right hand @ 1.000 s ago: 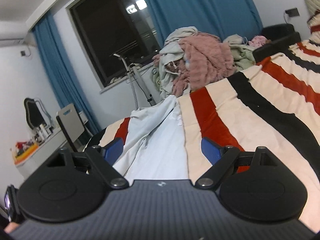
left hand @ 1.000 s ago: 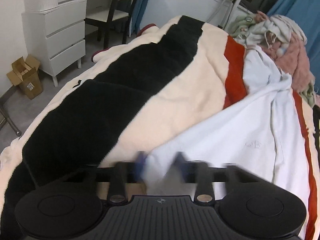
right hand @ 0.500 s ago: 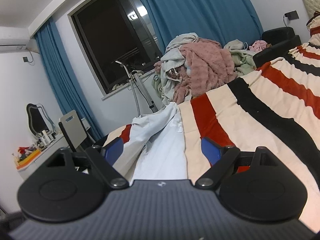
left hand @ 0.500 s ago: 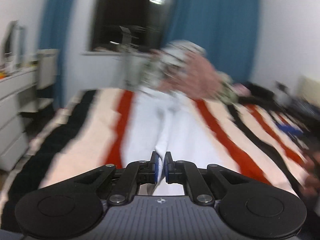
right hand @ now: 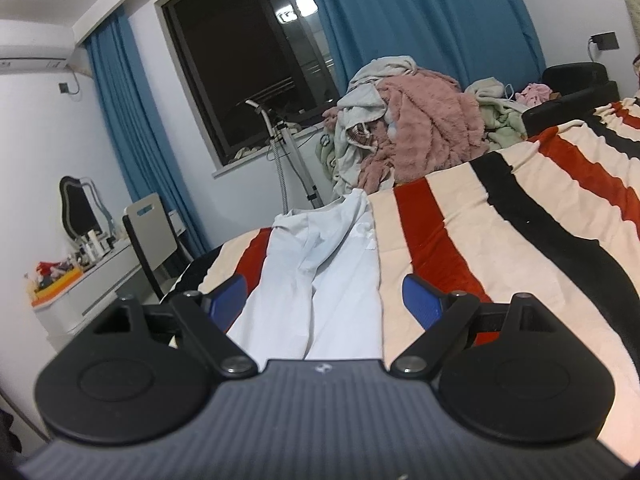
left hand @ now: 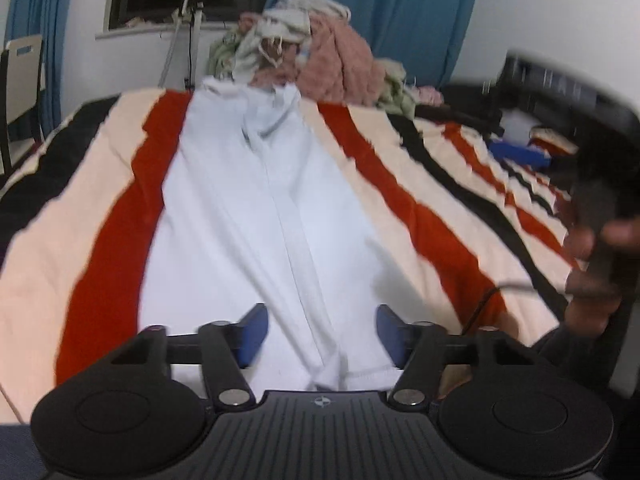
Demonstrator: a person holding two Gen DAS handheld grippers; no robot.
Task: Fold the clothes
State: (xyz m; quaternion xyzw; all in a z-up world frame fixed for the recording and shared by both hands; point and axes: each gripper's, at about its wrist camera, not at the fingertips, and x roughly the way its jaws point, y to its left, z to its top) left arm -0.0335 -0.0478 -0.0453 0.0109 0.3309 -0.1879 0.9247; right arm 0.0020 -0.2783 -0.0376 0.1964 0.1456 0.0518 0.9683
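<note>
A pale blue-white garment [left hand: 256, 216] lay spread in a long, narrow strip on the striped blanket [left hand: 404, 216] of the bed, and we judged it partly folded: its sides looked already turned inward toward a centre seam, while the lengthwise folds that would make it a compact bundle were not yet done. Its long axis ran straight away from us, with the hem nearest our tools and the crumpled collar end [right hand: 320, 220] pointing toward the far edge of the bed and the window. Our left tool [left hand: 318, 330] hung just over the near hem with its blue pads well apart, gripping nothing, the cloth passing between them. Our right tool [right hand: 326, 300] was likewise spread wide and empty, aimed along the same strip of fabric from slightly to one side. Beyond the collar end sat a heap of unfolded laundry [right hand: 412, 136], pink, grey and green, which we took as work still waiting. Farther out were blue curtains [right hand: 400, 12], a dark window, and a chair [right hand: 152, 240] by a white dresser at the left.
</note>
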